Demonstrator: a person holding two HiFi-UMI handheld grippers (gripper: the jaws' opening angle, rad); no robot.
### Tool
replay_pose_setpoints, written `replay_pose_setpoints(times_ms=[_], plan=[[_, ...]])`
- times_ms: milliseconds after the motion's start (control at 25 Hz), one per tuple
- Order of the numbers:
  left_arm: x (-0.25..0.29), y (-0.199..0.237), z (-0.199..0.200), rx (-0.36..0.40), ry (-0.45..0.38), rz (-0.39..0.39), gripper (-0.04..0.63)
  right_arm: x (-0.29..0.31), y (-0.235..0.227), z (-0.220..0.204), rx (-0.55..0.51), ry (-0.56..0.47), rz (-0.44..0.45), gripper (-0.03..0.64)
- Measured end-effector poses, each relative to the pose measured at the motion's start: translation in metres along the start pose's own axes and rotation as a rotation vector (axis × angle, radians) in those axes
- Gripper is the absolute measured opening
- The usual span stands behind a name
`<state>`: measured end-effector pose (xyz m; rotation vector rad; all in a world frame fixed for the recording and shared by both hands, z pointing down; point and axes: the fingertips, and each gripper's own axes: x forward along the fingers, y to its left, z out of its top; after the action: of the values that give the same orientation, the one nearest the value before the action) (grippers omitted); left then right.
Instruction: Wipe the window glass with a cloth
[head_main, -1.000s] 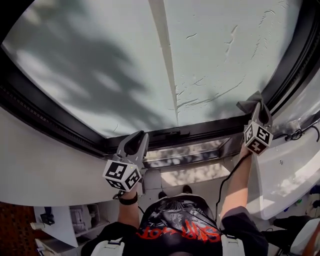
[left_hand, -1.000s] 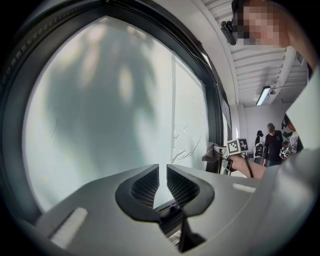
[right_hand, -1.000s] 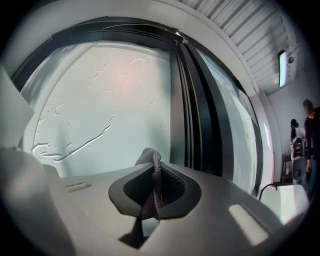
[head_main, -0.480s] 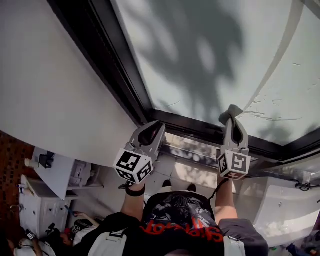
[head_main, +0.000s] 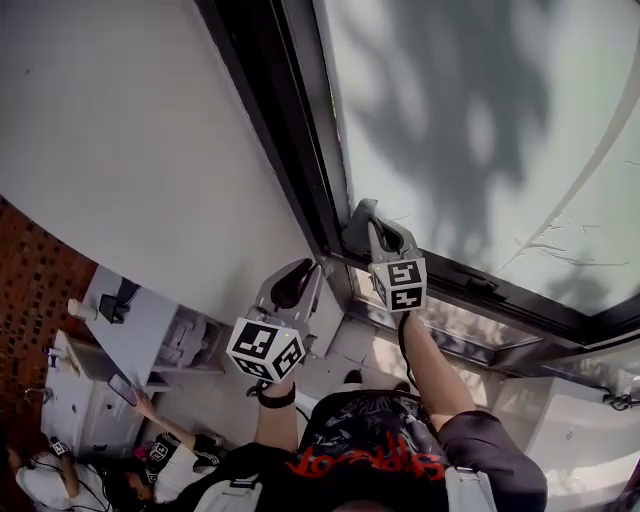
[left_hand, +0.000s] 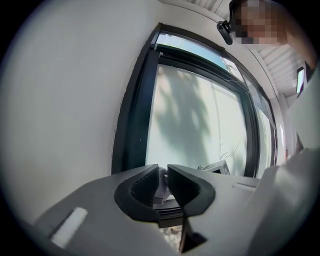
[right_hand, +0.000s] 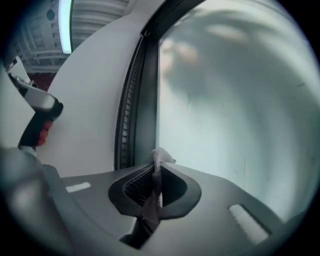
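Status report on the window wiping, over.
Right gripper shut on cloth, at glass beside frame. Left gripper slightly open, empty. Nothing in the way.

Right gripper (right_hand: 156, 172) up at the window now, jaws clamped tight on the grey cloth (right_hand: 159, 156), a little tuft poking up past the tips. Pale window glass (right_hand: 235, 100) fills the right side, dark frame (right_hand: 134, 105) running up just left of it, white wall (right_hand: 92, 105) beyond.

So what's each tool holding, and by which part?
The right tool is shut on the grey cloth, pinching a bunched fold with a tuft past the tips. The left tool, jaws slightly apart, holds nothing.
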<state>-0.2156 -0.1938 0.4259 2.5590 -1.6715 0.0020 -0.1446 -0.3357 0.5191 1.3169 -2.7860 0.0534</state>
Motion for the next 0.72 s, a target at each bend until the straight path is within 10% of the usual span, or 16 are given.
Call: replay_pose_setpoints(times_ms=[720], plan=[[0.089, -0.132, -0.003, 0.055, -0.007, -0.42, 0.057, -0.181, -0.183, -0.01, -0.065, 0.011, -0.506, 0.018]])
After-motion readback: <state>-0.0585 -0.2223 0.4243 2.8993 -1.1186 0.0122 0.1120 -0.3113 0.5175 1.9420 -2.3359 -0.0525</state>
